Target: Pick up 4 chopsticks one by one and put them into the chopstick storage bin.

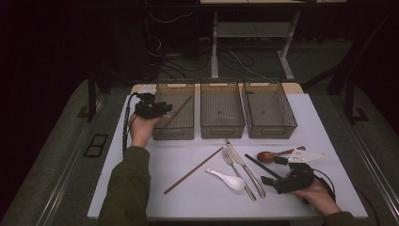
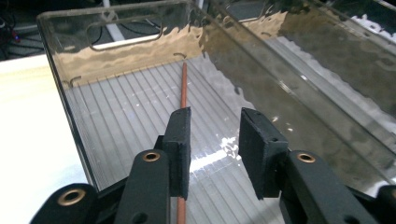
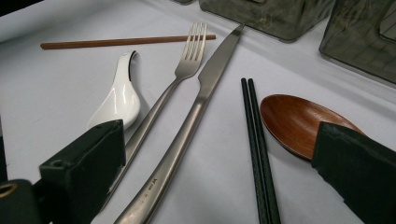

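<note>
The left hand-held gripper, jaws parted, hangs over a brown chopstick in the leftmost bin; the right hand-held gripper gapes wide above desk cutlery.

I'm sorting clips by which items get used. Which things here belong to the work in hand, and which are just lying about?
In the job:
left gripper, open
brown chopstick in the left bin
second brown chopstick on the table

Lying about:
fork
knife
white spoon
black chopsticks
wooden spoon

High view looks down over the table; gripper views sit close above left bin and cutlery by the near-right edge.
</note>
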`<state>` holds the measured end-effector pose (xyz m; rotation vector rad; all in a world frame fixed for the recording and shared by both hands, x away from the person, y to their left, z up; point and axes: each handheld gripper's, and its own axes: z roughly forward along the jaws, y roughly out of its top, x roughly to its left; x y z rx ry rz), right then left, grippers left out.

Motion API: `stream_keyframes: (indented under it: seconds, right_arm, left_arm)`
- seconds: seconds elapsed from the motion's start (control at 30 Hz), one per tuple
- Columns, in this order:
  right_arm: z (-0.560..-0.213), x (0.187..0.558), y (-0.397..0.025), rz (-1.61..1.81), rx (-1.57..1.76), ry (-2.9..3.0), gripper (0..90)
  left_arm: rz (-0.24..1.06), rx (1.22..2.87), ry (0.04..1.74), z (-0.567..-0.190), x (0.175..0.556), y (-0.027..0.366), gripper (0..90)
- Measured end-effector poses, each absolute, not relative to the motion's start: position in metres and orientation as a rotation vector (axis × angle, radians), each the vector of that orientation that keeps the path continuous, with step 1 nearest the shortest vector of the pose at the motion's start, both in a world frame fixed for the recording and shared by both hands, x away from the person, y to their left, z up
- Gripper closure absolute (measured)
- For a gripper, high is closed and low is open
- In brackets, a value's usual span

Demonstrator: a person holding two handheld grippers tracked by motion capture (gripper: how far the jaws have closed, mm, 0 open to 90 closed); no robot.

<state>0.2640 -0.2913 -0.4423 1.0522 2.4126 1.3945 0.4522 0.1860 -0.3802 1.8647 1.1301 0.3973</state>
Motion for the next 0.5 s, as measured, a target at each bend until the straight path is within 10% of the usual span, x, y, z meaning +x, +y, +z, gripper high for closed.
stream_keyframes:
  seconds: [0.5]
  right_arm:
    - [-0.442,0.263,-0.291,1.404,1.061,2.412,2.7]
  left_arm:
    - [0.328,1.902,0.944,-0.360,0.415,0.177,45.6]
